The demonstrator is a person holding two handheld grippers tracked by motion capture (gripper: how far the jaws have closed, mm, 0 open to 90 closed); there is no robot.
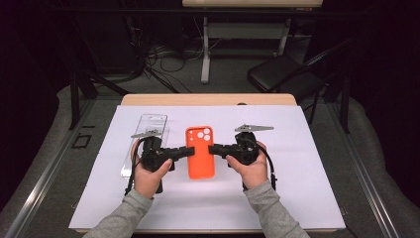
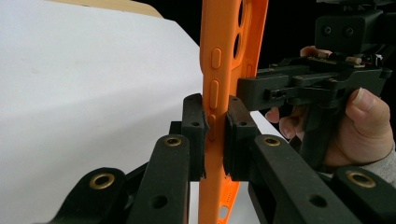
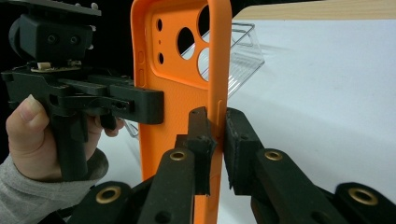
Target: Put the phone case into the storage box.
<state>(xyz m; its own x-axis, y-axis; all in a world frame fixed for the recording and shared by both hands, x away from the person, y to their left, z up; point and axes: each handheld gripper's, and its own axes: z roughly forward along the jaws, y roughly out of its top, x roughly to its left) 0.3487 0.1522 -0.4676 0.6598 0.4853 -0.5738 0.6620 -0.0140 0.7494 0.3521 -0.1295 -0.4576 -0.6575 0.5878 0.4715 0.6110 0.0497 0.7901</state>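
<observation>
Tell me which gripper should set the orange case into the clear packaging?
Left, probably. The left gripper grips the orange silicone phone case on the edge facing the clear plastic packaging tray; the right gripper clamps the far edge.

Phone case [image 1: 200,152] sits at the middle of the white sheet [image 1: 297,188], which covers the table [image 1: 208,99]. Left gripper [image 1: 187,150] meets its left edge, right gripper [image 1: 214,149] its right edge. Clear plastic tray [image 1: 148,124] lies left of the case, behind the left hand [image 1: 148,177].
</observation>
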